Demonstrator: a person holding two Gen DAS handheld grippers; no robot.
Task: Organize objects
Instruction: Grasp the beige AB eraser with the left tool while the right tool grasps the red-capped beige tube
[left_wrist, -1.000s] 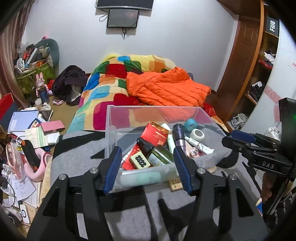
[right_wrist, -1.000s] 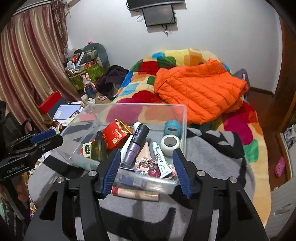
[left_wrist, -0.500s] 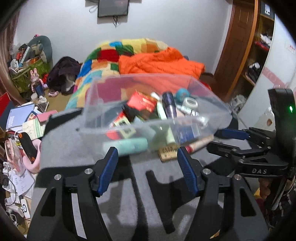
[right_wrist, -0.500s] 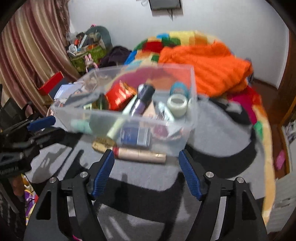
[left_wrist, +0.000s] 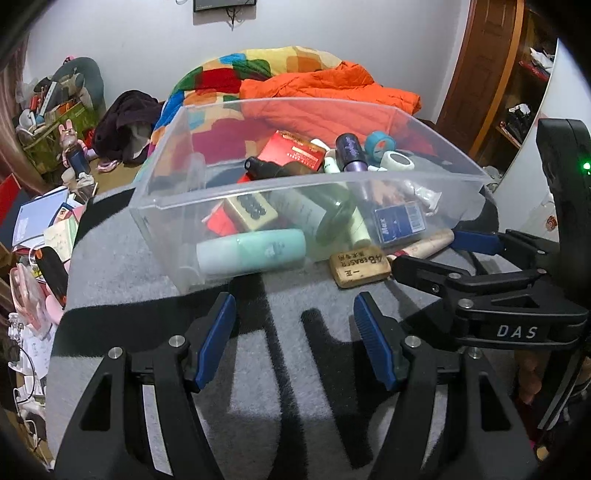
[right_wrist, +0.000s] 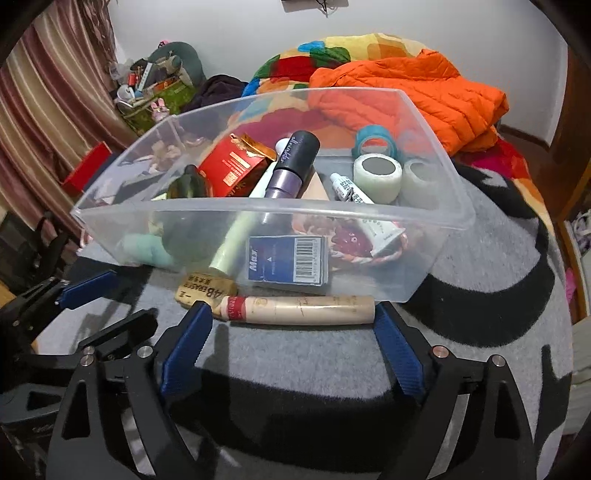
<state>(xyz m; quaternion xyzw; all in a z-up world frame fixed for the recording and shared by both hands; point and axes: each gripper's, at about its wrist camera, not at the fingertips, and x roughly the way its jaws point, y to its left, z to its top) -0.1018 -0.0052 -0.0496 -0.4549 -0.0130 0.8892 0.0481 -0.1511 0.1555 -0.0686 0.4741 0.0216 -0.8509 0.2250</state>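
Observation:
A clear plastic bin (left_wrist: 173, 236) (right_wrist: 436, 221) stands on a grey and black blanket, filled with several items: a red box (right_wrist: 232, 168), a purple-black bottle (right_wrist: 295, 162), tape rolls (right_wrist: 376, 177), a blue Max box (right_wrist: 288, 260), a mint bottle (left_wrist: 251, 251). Outside the bin lie a tan 4B eraser (left_wrist: 360, 266) (right_wrist: 205, 291) and a beige tube (right_wrist: 299, 310). My left gripper (left_wrist: 295, 332) is open and empty, short of the bin. My right gripper (right_wrist: 291, 343) is open, its fingers on either side of the beige tube, just behind it.
A bed with a patchwork quilt (left_wrist: 229, 74) and an orange jacket (right_wrist: 424, 88) lies behind the bin. Clutter of books and boxes (left_wrist: 44, 221) sits at the left. A wooden shelf (left_wrist: 517, 74) stands at the right.
Both grippers have dropped lower and closer to the blanket in front of the bin. The eraser and the beige tube now show outside the bin's near wall. The right fingers now flank the tube.

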